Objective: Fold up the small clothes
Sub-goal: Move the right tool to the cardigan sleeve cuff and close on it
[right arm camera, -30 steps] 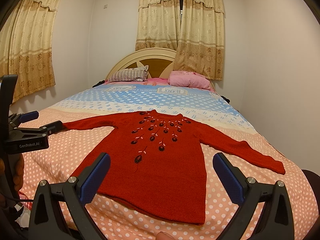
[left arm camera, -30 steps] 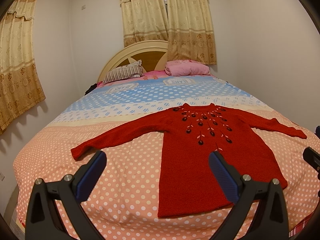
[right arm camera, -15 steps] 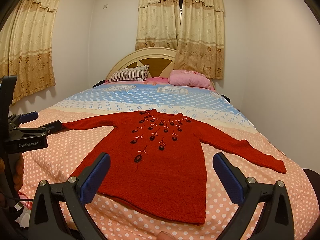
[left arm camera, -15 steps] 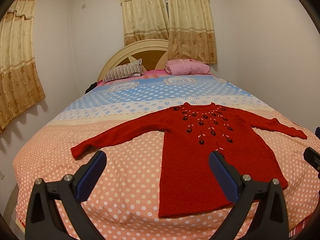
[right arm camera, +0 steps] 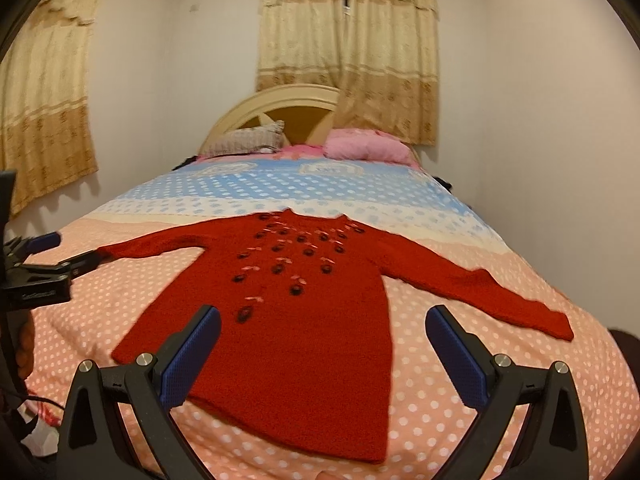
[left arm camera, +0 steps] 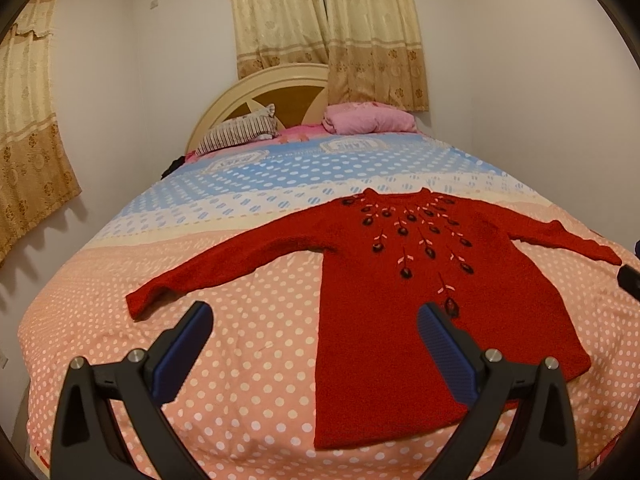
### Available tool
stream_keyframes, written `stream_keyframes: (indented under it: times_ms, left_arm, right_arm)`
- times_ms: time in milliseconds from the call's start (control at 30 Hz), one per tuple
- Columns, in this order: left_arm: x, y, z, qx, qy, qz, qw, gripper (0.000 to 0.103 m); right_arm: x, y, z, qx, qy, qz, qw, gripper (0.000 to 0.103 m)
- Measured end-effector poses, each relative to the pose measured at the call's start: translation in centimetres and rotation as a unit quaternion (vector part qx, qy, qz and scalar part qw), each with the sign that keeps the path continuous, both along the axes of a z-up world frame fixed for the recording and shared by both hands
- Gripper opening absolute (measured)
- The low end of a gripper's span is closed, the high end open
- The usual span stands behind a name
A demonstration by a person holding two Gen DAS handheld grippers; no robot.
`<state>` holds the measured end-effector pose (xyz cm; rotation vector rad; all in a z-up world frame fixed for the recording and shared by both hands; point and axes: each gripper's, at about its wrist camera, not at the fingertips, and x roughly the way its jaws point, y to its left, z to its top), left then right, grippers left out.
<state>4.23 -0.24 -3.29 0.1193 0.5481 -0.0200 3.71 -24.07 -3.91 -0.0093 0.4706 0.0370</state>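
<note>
Lying flat on the dotted bedspread (left arm camera: 248, 364), the red sweater (left arm camera: 384, 304) has both sleeves stretched out. The left gripper (left arm camera: 312, 344) hangs above its near hem and left sleeve, fingers spread wide. The right gripper (right arm camera: 324, 344), equally spread and holding nothing, hovers just before the hem.

White plaster walls (left arm camera: 520, 80); beige patterned curtains (left arm camera: 328, 20) at 12 o'clock above an arched cream wooden headboard (left arm camera: 276, 84).
</note>
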Motion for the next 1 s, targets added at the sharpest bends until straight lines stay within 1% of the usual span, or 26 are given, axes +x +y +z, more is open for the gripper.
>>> stream_keyframes:
  times_ms: [167, 267, 433, 567, 700, 767, 933, 1000]
  left_arm:
    - [2.5, -0.8, -1.2, 0.019, 0.016, 0.004, 0.9997, 0.103]
    - [4.0, -1.1, -1.7, 0.023, 0.024, -0.001, 0.9994, 0.103]
    - [6.2, -2.1, -2.6, 0.035, 0.038, -0.011, 0.9986, 0.103]
    - [8.2, -3.2, -3.2, 0.042, 0.047, -0.025, 0.9977, 0.103]
    - [10.4, -4.4, -3.9, 0.046, 0.055, -0.038, 0.9967, 0.103]
    - [11.3, -5.0, -4.3, 0.044, 0.060, -0.044, 0.9963, 0.103]
    - [13.2, -6.5, -5.4, 0.048, 0.073, -0.059, 0.9944, 0.103]
    - [13.9, -7.1, -5.8, 0.052, 0.077, -0.063, 0.9936, 0.103]
  right_arm:
    - [2.2, -3.6, -1.3, 0.030, 0.022, -0.030, 0.999, 0.102]
    - [3.3, -5.6, -1.8, 0.046, 0.031, -0.048, 0.997, 0.102]
    - [5.0, -9.6, -2.5, 0.076, 0.043, -0.084, 0.993, 0.102]
    - [6.4, -12.9, -3.3, 0.089, 0.050, -0.118, 0.988, 0.102]
    - [7.6, -17.3, -4.5, 0.111, 0.059, -0.163, 0.979, 0.102]
    - [8.1, -19.1, -5.1, 0.117, 0.068, -0.180, 0.974, 0.100]
    - [8.7, -23.9, -6.8, 0.147, 0.094, -0.223, 0.959, 0.086]
    - [8.6, -26.0, -7.3, 0.168, 0.098, -0.241, 0.951, 0.084]
